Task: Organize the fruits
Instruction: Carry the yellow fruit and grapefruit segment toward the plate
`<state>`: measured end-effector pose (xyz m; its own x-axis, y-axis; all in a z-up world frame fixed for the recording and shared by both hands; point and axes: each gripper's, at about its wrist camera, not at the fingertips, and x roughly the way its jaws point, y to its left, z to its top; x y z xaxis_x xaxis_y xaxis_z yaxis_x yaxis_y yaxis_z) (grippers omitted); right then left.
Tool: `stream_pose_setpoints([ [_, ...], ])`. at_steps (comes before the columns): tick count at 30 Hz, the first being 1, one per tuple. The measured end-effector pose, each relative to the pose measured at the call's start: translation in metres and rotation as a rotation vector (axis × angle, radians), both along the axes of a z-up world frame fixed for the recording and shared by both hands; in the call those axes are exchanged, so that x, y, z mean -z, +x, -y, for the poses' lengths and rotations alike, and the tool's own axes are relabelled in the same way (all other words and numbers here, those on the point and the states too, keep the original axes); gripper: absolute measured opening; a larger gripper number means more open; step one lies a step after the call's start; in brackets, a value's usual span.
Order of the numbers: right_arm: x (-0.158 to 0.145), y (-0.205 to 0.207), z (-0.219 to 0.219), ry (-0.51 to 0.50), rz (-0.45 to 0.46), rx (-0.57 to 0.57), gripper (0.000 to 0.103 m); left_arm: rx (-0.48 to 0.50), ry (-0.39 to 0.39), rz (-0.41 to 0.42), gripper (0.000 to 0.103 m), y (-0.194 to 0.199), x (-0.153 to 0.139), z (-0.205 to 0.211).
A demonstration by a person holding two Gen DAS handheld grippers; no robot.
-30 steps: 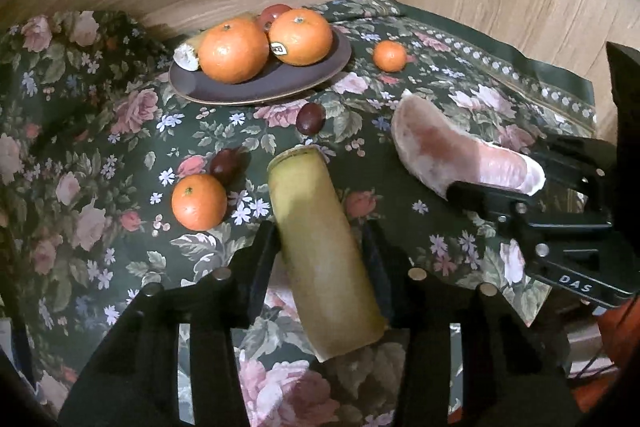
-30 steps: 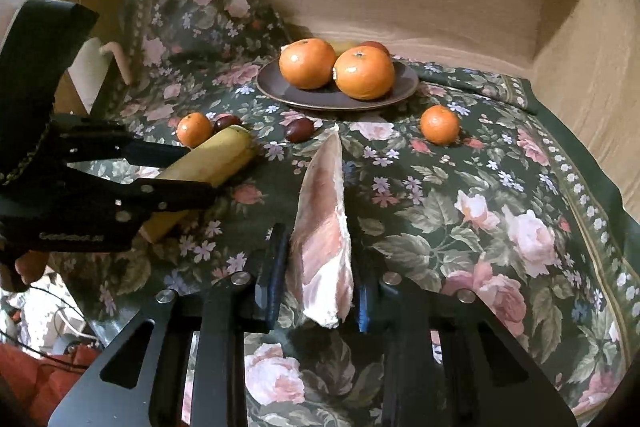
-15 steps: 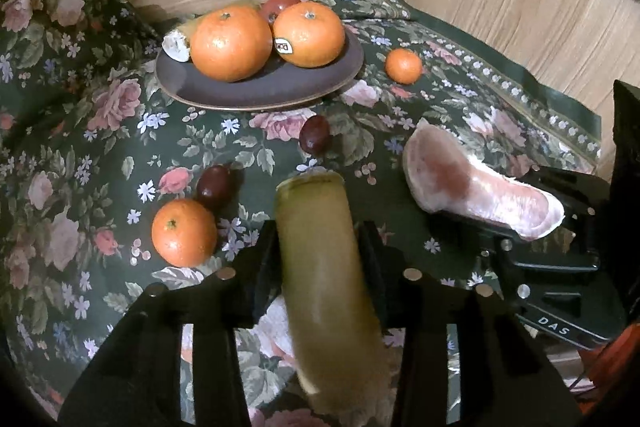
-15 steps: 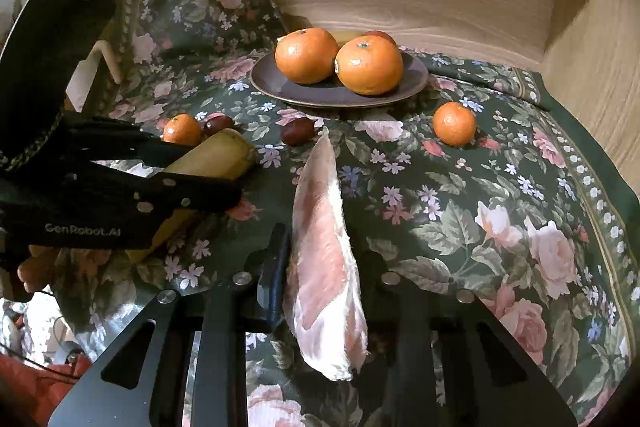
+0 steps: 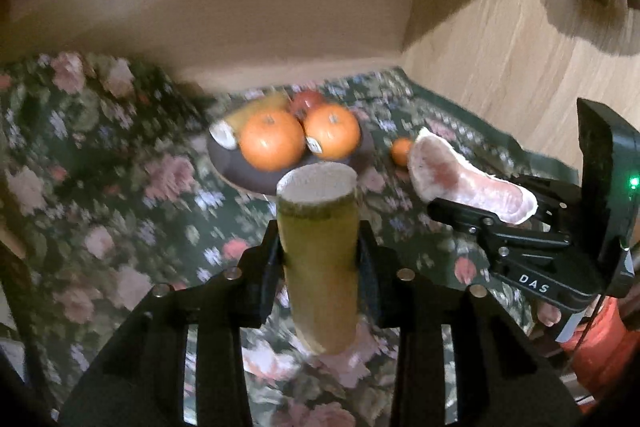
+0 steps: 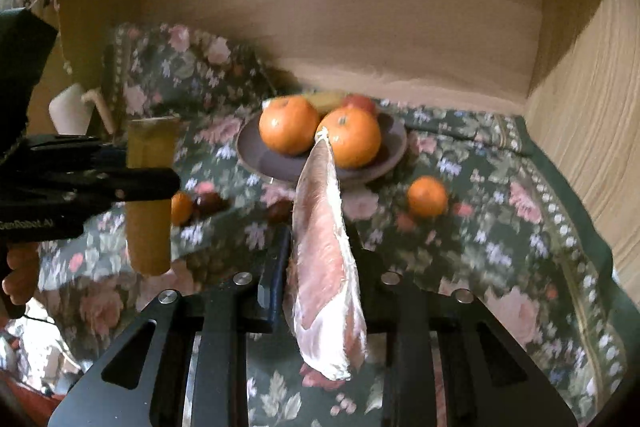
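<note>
Nearest the lens, the left tongs point(image 5: 320, 247) pinch a yellow banana piece point(image 5: 318, 259) around its middle, cut end tilted up, carried clear above the flowered cloth point(image 5: 120, 227) on the counter. Beside them the right tongs point(image 6: 320, 267) are pressed onto a pink pomelo wedge point(image 6: 326, 267), its pointed tip aimed toward the plate. Both fruits are airborne, so the job looks to be midway: two pieces lifted and heading in, neither yet set down.

Farther out, loose fruit remains on the cloth: a small mandarin point(image 6: 427, 196) right of the plate, another small mandarin point(image 6: 181, 207) on the left, and dark round fruits point(image 6: 208, 202) next to it, too blurred to name. By my reading these are left to gather.

Beyond them sits the dark plate point(image 6: 280, 163), holding two large oranges point(image 6: 289, 125) side by side, one bearing a sticker, with a reddish fruit point(image 6: 360, 103) and a yellowish banana-like piece point(image 5: 256, 111) tucked behind. Free room on the plate appears mostly along its near rim.
</note>
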<state>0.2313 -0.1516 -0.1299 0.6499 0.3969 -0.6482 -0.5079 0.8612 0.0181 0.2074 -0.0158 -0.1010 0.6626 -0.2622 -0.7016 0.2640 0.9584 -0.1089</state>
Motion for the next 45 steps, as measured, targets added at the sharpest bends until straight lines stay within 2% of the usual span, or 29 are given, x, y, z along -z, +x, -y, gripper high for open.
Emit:
stream_pose_setpoints([
  [7, -0.02, 0.018, -0.004, 0.01, 0.049, 0.021, 0.024, -0.076, -0.02, 0.08, 0.036, 0.026, -0.028, -0.027],
  [13, -0.032, 0.038, -0.012, 0.015, 0.075, 0.02, 0.024, -0.116, -0.019, 0.106, 0.036, 0.054, -0.037, -0.041],
  [25, -0.032, 0.08, -0.042, -0.026, 0.073, -0.015, 0.024, -0.117, 0.043, 0.072, 0.036, 0.12, -0.014, -0.039],
  [32, -0.021, 0.109, -0.059, -0.067, 0.03, -0.032, 0.024, -0.108, 0.101, 0.073, 0.036, 0.147, -0.001, -0.031],
  [45, 0.006, 0.148, -0.083, -0.113, -0.067, -0.057, 0.024, -0.106, 0.057, 0.001, 0.036, 0.179, 0.02, -0.038],
])
